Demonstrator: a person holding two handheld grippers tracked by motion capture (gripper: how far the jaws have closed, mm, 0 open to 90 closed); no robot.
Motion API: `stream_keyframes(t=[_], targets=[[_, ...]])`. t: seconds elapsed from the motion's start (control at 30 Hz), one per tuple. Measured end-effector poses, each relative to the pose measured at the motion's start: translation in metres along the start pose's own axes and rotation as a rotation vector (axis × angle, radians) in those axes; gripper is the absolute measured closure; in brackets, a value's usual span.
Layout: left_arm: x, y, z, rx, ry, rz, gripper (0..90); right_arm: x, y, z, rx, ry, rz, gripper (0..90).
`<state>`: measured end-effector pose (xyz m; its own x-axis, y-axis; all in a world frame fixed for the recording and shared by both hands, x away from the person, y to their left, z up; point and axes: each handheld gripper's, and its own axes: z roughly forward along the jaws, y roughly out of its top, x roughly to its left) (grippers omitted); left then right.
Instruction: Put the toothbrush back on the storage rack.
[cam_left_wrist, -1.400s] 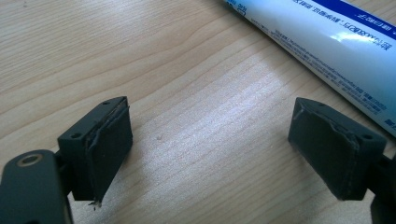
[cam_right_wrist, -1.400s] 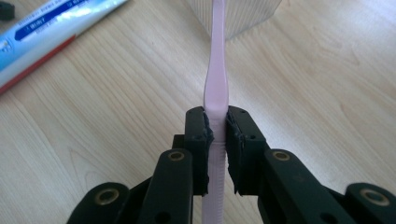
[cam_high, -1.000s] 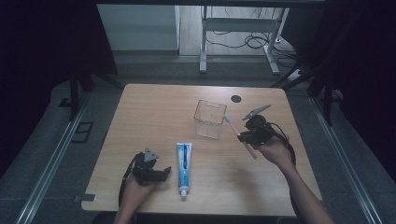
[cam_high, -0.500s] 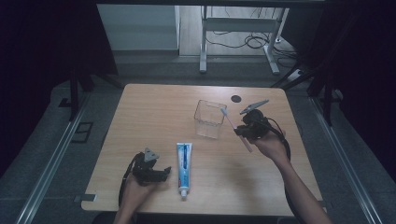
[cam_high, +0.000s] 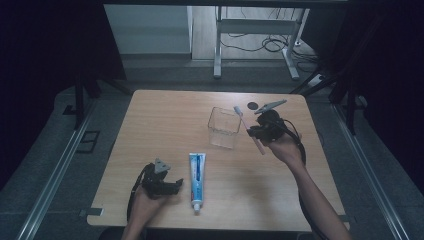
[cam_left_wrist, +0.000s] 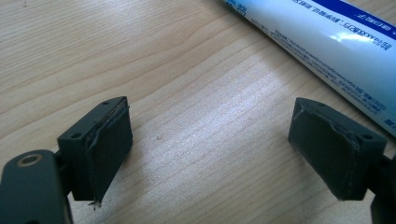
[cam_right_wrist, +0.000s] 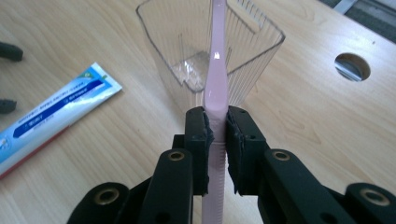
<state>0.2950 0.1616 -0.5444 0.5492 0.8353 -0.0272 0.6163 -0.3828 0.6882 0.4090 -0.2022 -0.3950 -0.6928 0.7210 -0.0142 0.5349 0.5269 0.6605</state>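
A pink toothbrush (cam_right_wrist: 216, 79) is clamped by its handle in my right gripper (cam_right_wrist: 217, 140), which is shut on it. In the high view the toothbrush (cam_high: 248, 131) slants beside the clear plastic cup (cam_high: 224, 127), head up near the cup's right rim, and my right gripper (cam_high: 255, 132) hovers just right of the cup. The cup (cam_right_wrist: 187, 56) stands upright right behind the toothbrush. A blue-and-white toothpaste tube (cam_high: 196, 177) lies flat near the front. My left gripper (cam_high: 175, 187) rests on the table left of the tube, open, with bare wood between its jaws (cam_left_wrist: 210, 154); the tube (cam_left_wrist: 322, 51) lies past them.
The wooden table (cam_high: 160, 125) has a round cable hole (cam_high: 253, 105) at the back right, behind the right gripper. Dark floor and a metal frame surround the table.
My right gripper has carried the toothbrush a little up and left, from the table's right side to the cup's right rim. The left gripper and the tube have stayed put.
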Motion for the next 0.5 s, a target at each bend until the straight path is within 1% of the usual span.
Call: stream_keyframes(t=[0.13, 0.5], targets=[[0.000, 0.000, 0.000, 0.000, -0.001, 0.000, 13.4, 0.000, 0.006, 0.001, -0.018, 0.000, 0.006, 78.5], [0.000, 0.000, 0.000, 0.000, -0.001, 0.000, 13.4, 0.002, 0.023, 0.006, -0.053, 0.004, -0.002, 78.5]])
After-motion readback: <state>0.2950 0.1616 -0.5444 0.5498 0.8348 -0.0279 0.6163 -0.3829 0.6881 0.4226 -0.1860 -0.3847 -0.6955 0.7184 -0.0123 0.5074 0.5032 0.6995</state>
